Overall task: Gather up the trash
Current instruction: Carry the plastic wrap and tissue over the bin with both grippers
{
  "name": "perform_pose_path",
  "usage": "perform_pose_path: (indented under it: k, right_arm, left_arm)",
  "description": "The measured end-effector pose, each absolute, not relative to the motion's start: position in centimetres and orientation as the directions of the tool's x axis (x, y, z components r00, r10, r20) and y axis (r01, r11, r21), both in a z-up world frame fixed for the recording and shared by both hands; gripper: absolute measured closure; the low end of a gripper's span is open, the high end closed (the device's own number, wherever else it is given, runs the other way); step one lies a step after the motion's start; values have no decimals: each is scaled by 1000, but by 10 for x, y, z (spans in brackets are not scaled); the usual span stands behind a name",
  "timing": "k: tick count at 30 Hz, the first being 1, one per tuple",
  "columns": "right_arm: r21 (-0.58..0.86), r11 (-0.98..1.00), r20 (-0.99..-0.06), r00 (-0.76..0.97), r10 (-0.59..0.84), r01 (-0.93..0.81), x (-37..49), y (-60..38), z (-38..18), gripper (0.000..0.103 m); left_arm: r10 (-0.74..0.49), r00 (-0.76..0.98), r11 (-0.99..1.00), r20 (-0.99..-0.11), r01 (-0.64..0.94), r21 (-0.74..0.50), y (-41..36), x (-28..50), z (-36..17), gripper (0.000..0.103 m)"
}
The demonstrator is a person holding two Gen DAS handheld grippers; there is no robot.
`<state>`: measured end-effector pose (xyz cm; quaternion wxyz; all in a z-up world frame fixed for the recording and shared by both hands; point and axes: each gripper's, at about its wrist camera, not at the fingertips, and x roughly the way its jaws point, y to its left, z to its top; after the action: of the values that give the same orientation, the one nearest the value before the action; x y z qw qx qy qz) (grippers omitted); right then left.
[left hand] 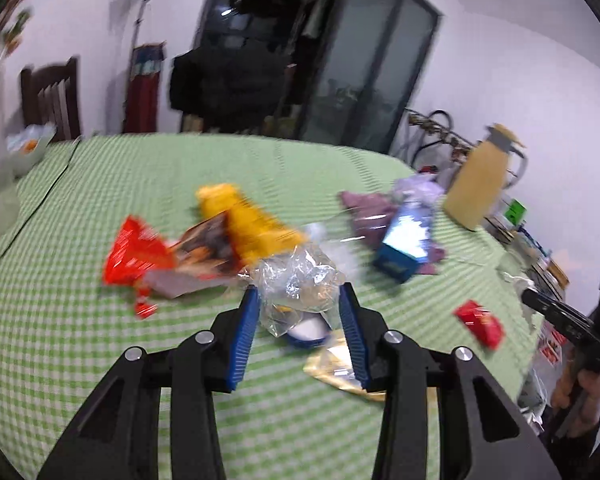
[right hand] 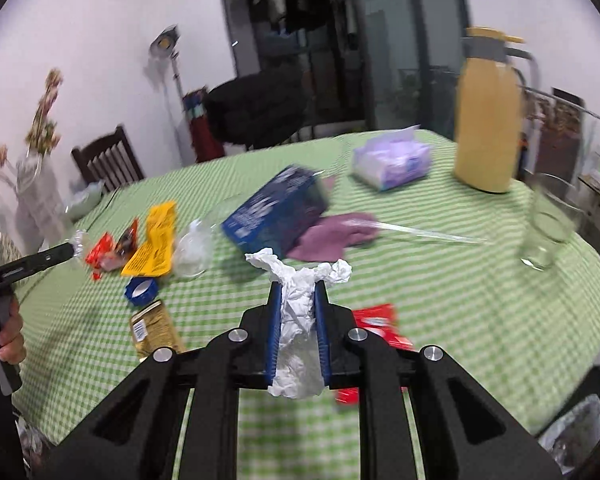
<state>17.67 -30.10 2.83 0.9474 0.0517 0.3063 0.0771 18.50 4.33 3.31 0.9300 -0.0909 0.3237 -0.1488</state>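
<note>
My left gripper [left hand: 298, 290] is shut on a crumpled clear plastic wrapper [left hand: 300, 280], held above the green checked table [left hand: 100, 360]. Under it lie a blue tape roll [left hand: 306, 332] and a gold packet [left hand: 336, 368]. Red wrappers [left hand: 134, 256], a dark snack wrapper [left hand: 208, 248] and a yellow packet [left hand: 252, 224] lie just beyond. My right gripper [right hand: 298, 284] is shut on a crumpled white tissue [right hand: 298, 320]. A small red packet [right hand: 376, 320] lies on the table under its right finger, also seen in the left wrist view [left hand: 480, 322].
A blue box [right hand: 276, 208] rests on a purple cloth [right hand: 332, 236] beside a clear straw [right hand: 420, 232]. A tissue pack [right hand: 392, 160], a yellow jug [right hand: 486, 120] and a glass [right hand: 548, 232] stand at the right. A vase [right hand: 36, 200] and a chair [right hand: 108, 164] are far left.
</note>
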Motion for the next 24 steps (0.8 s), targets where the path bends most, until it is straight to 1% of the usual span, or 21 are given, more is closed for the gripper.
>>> perform_pose_path:
  k: [5,10,13,14,18,24]
  right_arm:
    - [155,988,-525,846,93,-13,141,-358,42,87]
    - [127,981,-503,862,-66,149,84,-441,50,87]
    - [109,952,-511,837,-193,286,41,-502,44,87]
    - [111,943,-515,830,-216,314,31,-515,43,87]
    - [119,876,-539,771,-339,468,-31,-582,26,87]
    - [132,807,-595,697,-399,575,-88,-638,-11,87]
  left_arm:
    - [-432,718,902,-546,335,-273,-16,170,62,64]
    - [-529,656,846,-538,461,-269,-93,154,77,64]
    - [-601,591,787,-539,557,-266,-148,142,83,64]
    - [-620,566,767,-543,584,-266,-167,138,83,64]
    - [-663,484,703,-571,665,-253,-240,123,79,64]
    - [-713,322,584,-623,765,-273,-343,91,54,64]
